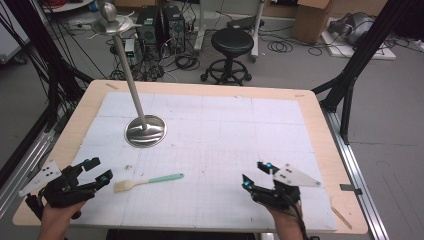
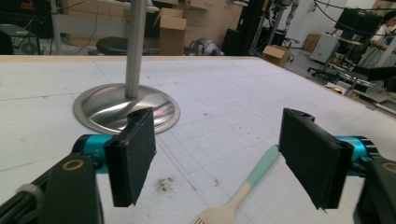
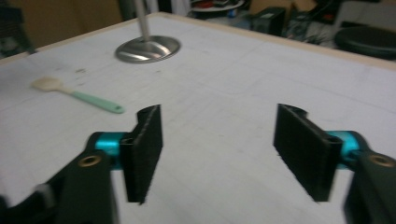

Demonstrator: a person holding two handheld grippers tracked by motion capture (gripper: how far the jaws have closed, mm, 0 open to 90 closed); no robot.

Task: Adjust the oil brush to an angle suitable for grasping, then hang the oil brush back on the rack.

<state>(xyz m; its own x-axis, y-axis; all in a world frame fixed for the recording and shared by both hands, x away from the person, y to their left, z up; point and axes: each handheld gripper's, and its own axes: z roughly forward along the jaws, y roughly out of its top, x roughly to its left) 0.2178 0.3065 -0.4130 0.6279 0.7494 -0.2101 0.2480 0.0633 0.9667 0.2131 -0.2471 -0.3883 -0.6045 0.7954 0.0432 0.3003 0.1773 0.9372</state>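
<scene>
A small brush with a mint-green handle and pale head (image 1: pixel 148 181) lies flat on the white gridded mat, near the front left. My left gripper (image 1: pixel 98 170) hovers just left of the brush head, jaws open and empty; in the left gripper view the brush (image 2: pixel 243 191) lies on the mat below and between the jaws (image 2: pixel 224 161). My right gripper (image 1: pixel 256 174) is at the front right, open and empty, well away from the brush. In the right gripper view the brush (image 3: pixel 77 95) lies far off to the left of the wide-open gripper (image 3: pixel 219 156).
A metal stand with a round base (image 1: pixel 145 131) and a tall leaning pole (image 1: pixel 129 70) stands at the back left of the mat (image 1: pixel 225 130). A wooden stick (image 1: pixel 342 216) lies at the table's front right edge. A black stool (image 1: pixel 231 52) and cables sit beyond the table.
</scene>
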